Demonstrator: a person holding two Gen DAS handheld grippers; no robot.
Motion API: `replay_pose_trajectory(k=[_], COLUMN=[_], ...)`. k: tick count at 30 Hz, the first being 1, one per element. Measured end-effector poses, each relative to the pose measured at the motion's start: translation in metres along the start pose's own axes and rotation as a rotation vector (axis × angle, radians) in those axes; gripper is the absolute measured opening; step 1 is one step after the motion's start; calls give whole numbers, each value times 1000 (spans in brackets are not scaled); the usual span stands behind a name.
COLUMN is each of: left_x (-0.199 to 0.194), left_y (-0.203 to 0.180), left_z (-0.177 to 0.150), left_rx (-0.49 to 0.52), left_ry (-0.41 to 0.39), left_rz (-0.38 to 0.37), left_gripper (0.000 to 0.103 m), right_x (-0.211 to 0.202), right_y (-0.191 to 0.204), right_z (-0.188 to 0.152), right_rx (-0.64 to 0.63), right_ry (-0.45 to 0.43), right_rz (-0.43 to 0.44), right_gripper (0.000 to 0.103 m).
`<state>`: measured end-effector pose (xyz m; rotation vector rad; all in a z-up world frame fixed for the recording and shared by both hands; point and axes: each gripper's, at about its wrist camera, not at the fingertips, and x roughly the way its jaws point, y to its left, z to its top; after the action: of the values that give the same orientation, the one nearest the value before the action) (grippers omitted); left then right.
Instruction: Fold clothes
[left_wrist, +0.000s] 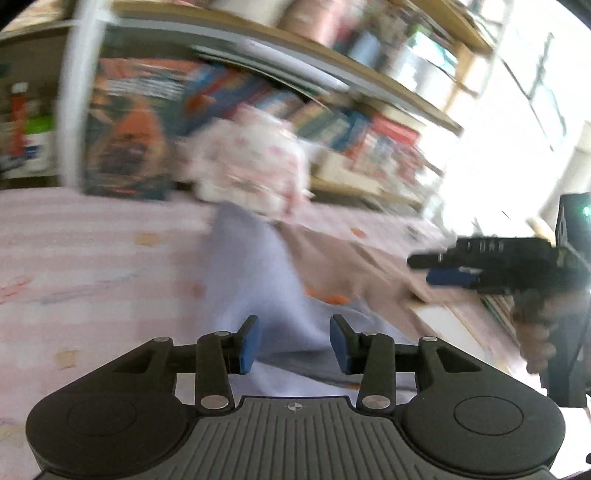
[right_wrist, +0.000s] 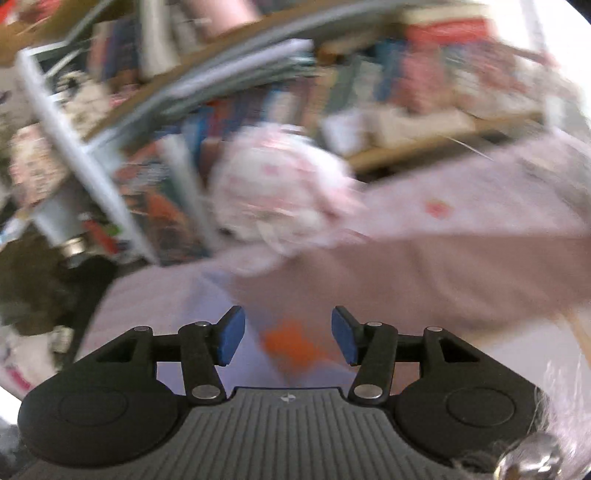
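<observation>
Left wrist view: left gripper (left_wrist: 293, 345) spread wide, nothing between the blue pads, hovering over a pale lavender garment (left_wrist: 255, 273) lying on the pink striped bedsheet (left_wrist: 92, 258).
Beside it: mauve cloth (left_wrist: 354, 266) just right of the lavender piece; white patterned bundle (left_wrist: 251, 166) farther back, near the bookshelf (left_wrist: 369, 122).
Right side: right gripper (left_wrist: 436, 267) seen side-on above the mauve cloth; parted or closed, cannot tell here.
Right wrist view: right gripper (right_wrist: 288, 339) parted, empty, above an orange print (right_wrist: 291, 345) on the lavender garment (right_wrist: 236, 295).
Risk: heavy blur; likely pinching two layers or the sheet along with the garment.
Room: open sheet to the left; bed edge near at right; shelf crowding the far side.
</observation>
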<state>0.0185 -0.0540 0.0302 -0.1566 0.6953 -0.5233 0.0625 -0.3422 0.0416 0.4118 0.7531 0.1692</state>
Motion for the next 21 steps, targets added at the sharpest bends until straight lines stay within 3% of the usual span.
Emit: replay_pose_trajectory(k=[5,9,14,21], left_x=[36,55,67,66], left_y=[-44,-72,-87,-98], left_z=[0,-4,-8,-8], left_rx=[168,273,344,457], left_ry=[44,83,100,75], left_rz=[-58,-86,-36,-9], left_gripper=[42,47,48,48], right_x=[-31,-42,-53,-47], right_y=[-47,-57,-60,-64], right_z=[-52,-89,-109,-101], right_rx=[89,101,126,131], right_ry=[42,97,100,103], right_rz=[-146,-215,-195,-170], right_gripper=[50,50,50,46])
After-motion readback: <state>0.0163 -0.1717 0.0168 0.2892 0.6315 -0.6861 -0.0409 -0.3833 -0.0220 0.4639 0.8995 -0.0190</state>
